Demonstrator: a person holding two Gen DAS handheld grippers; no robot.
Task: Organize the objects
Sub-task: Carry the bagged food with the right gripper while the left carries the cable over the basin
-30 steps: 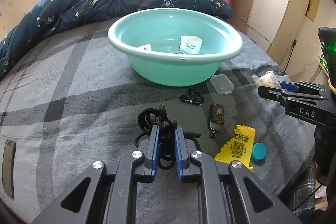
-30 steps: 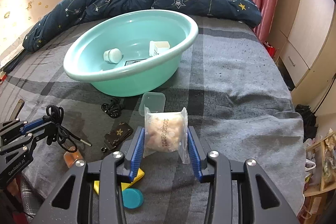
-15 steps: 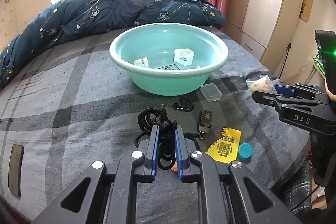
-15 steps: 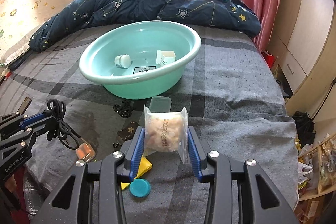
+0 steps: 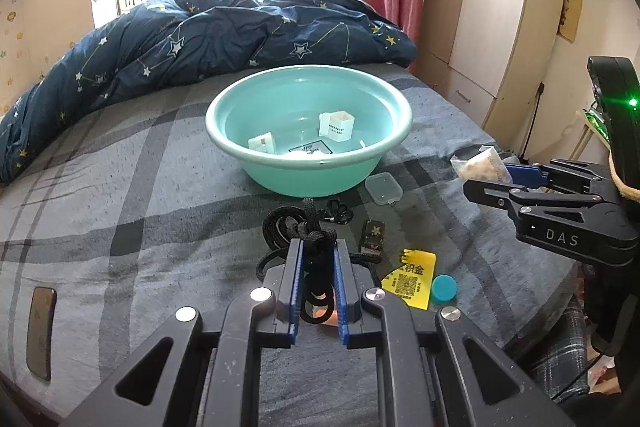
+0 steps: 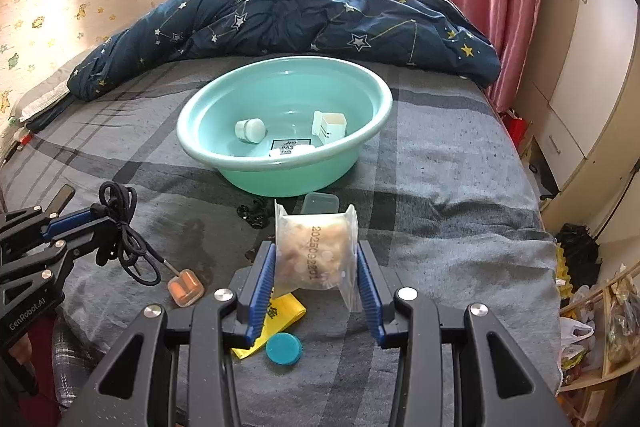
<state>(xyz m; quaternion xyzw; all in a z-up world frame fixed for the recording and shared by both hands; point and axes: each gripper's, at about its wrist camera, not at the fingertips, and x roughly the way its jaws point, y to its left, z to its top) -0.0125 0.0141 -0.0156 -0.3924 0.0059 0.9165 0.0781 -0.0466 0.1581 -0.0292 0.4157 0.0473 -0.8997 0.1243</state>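
On the grey plaid bed cover (image 5: pixel 120 211), soft and napped, sits a round glossy teal plastic basin (image 5: pixel 309 163), far centre, with a rumpled navy star-print duvet (image 6: pixel 304 15) behind it. Left tool (image 5: pixel 317 247): blue ribbed pads narrow, clamped on a knotted bundle of black braided cord (image 5: pixel 310 227), held above the near bed; seen from the right wrist view the cord (image 6: pixel 120 227) dangles in loops with a thin plug end. Right tool (image 6: pixel 316 267): pads pressed on both sides of a clear crinkly plastic pouch (image 6: pixel 314 251) of pale lumpy contents, stamped "20250920" plus one blurred digit; raised over the near bed. Tool bodies read "DAS" (right) and "GenRobot.AI" (left). Basin holds a white open-topped carton (image 6: pixel 329 125), a flat card with dark print, unreadable, and a white squat jar (image 6: pixel 250 129) that only the right view shows clearly. Loose on the bed near the basin: small clear lidded box (image 5: pixel 383 188), a dark patterned key case (image 5: pixel 373 235), a yellow card (image 5: pixel 410 277) with QR code and Chinese characters "积金", a teal round cap (image 6: pixel 284 348). Right view alone shows a small clear case with orange contents (image 6: pixel 185 287); left view alone shows a dark phone (image 5: pixel 40 331) at near left.
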